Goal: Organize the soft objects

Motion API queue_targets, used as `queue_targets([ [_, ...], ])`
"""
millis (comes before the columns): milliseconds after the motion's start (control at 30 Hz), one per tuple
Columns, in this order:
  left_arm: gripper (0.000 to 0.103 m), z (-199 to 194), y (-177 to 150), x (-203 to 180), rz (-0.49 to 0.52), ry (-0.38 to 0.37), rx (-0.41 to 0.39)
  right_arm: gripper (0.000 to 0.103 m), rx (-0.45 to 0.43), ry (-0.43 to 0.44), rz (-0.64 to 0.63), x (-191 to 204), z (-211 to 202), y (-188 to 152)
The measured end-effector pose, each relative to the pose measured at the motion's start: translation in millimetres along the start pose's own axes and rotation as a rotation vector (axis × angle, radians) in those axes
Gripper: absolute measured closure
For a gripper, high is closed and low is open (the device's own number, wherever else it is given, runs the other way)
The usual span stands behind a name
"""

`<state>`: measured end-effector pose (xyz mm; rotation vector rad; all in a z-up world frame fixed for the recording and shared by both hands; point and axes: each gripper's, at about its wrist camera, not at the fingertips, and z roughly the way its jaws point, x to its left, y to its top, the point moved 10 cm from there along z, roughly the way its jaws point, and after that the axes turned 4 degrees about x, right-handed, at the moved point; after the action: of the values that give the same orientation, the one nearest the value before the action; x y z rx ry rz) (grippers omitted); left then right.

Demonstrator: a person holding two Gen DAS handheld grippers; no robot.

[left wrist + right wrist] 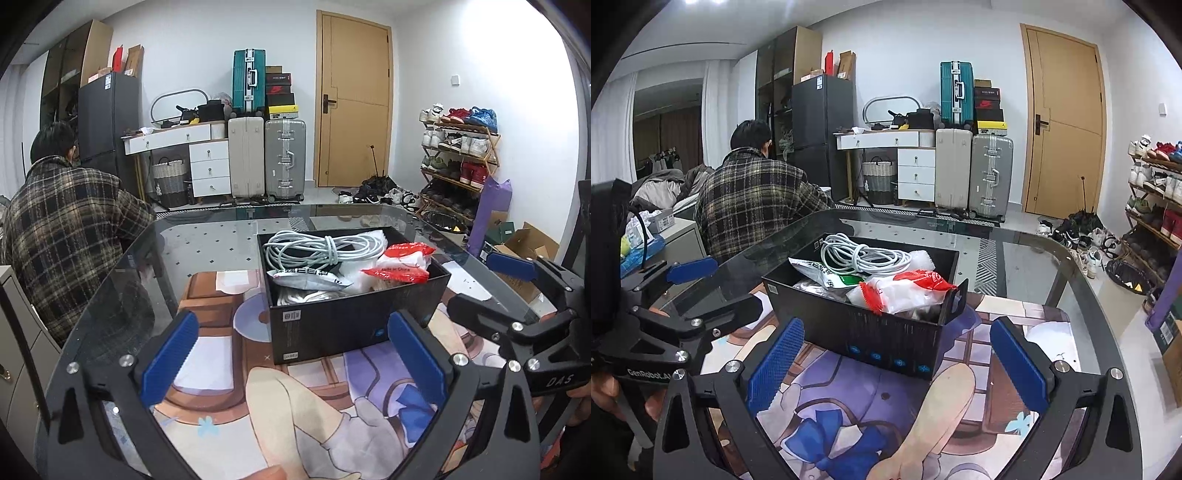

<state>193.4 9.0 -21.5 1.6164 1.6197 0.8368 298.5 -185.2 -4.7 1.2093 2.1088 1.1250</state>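
Both the left gripper [291, 360] and right gripper [897, 363] hang spread and empty just short of the black box [351, 291] ahead, already stuffed with white cable coil [321, 247] and plastic packets [905, 290] (sorting looks nearly done), so next likely needs any leftover soft item located.

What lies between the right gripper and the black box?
Nothing: in the right wrist view only bare printed mat separates the open right gripper from the black box.
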Motion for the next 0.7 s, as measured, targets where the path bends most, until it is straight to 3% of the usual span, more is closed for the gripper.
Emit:
queue_targets([
  [700,0.000,17,-10,7,-0.046,-0.011,-0.001,0.001,-0.071,-0.026,0.057,-21,4,-9],
])
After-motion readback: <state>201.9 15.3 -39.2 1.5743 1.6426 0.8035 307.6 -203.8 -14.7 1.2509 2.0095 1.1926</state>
